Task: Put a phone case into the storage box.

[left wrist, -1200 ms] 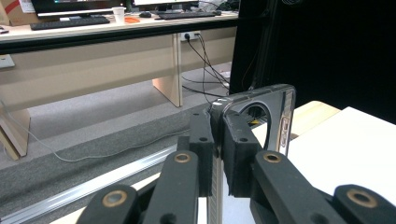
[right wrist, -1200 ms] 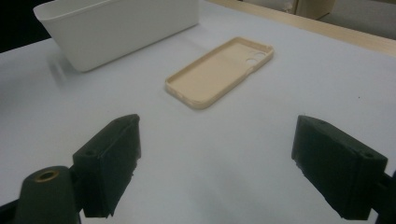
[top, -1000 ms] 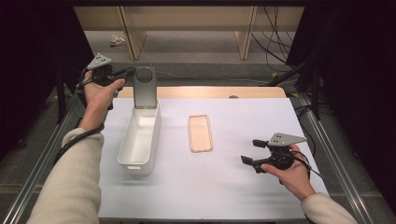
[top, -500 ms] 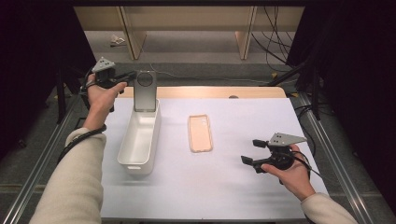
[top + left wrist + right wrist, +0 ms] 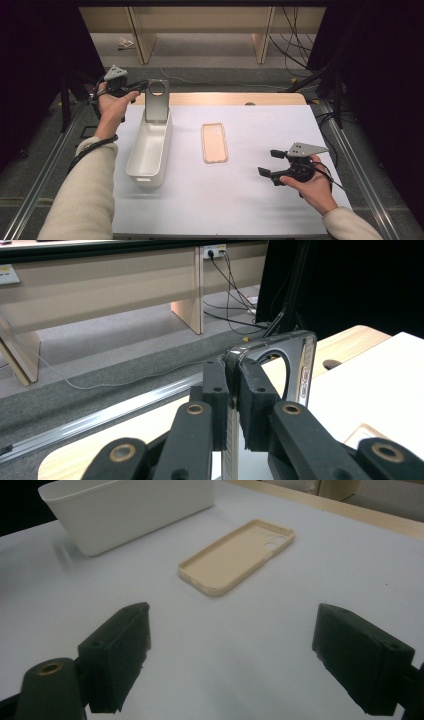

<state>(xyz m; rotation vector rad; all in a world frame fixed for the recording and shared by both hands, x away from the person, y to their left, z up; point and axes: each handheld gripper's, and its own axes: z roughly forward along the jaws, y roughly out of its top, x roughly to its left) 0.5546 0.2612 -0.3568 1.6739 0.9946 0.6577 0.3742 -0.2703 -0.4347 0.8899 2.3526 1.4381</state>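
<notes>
A grey phone case (image 5: pixel 157 102) with a round cut-out stands upright, its lower end inside the far end of a long white bin (image 5: pixel 145 175). My left gripper (image 5: pixel 139 86) is shut on the case's upper left edge. In the left gripper view the two pads of that gripper (image 5: pixel 231 380) pinch the case (image 5: pixel 300 365) edge-on. A beige phone case (image 5: pixel 214 142) lies flat, hollow side up, at the middle of the white table. My right gripper (image 5: pixel 267 162) rests low at the right, open and holding nothing. Its view shows my right gripper (image 5: pixel 245 650) pointing at the beige case (image 5: pixel 240 555) and the bin (image 5: pixel 125 510).
The white table sheet (image 5: pixel 260 215) ends in a wooden strip (image 5: pixel 225 98) at the back. Metal rails (image 5: pixel 350 145) run along both sides. Beyond the table are a carpeted floor, wooden furniture legs (image 5: pixel 262 40) and cables (image 5: pixel 295 45).
My left gripper has sunk a little with the grey case, bringing it lower into the bin's far end. The right gripper has stayed where it was.
</notes>
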